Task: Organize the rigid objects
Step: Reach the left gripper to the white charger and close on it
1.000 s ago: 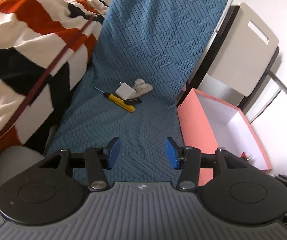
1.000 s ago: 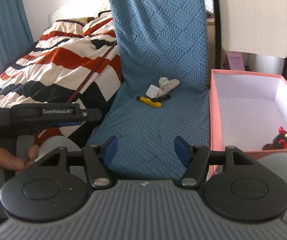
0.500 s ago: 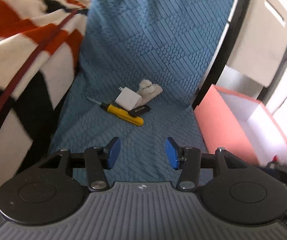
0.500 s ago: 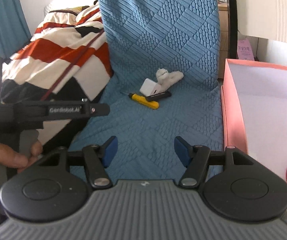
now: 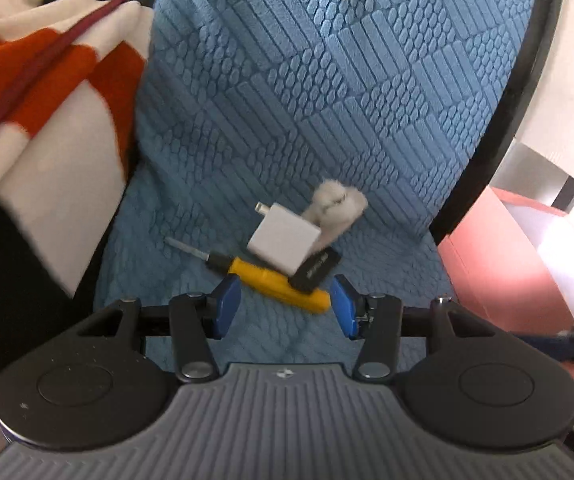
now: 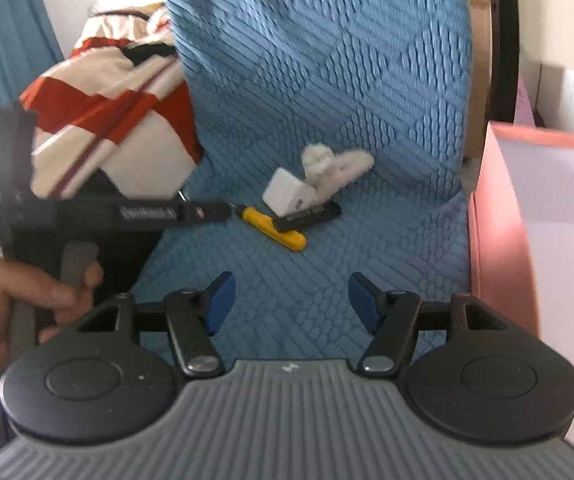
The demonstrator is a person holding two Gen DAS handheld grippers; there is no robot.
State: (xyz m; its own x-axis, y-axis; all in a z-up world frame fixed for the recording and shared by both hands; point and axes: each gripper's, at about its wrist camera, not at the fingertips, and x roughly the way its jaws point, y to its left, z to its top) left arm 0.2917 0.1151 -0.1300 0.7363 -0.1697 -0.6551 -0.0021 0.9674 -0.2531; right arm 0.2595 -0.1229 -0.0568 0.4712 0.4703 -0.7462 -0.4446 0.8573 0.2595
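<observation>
Left claw (image 5: 285, 300) part open, empty, poised just short of yellow-handled screwdriver (image 5: 271, 278) at frame centre on blue quilted chair seat (image 5: 247, 344). Right claw (image 6: 291, 298) likewise empty. Step judged: approach. Next: closure across handle, transfer to pink cardboard box (image 5: 499, 256), right.

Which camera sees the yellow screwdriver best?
The left wrist view: the yellow screwdriver lies whole, metal tip to handle end, just beyond the left gripper. In the right wrist view it is smaller, its tip hidden behind that gripper.
</observation>
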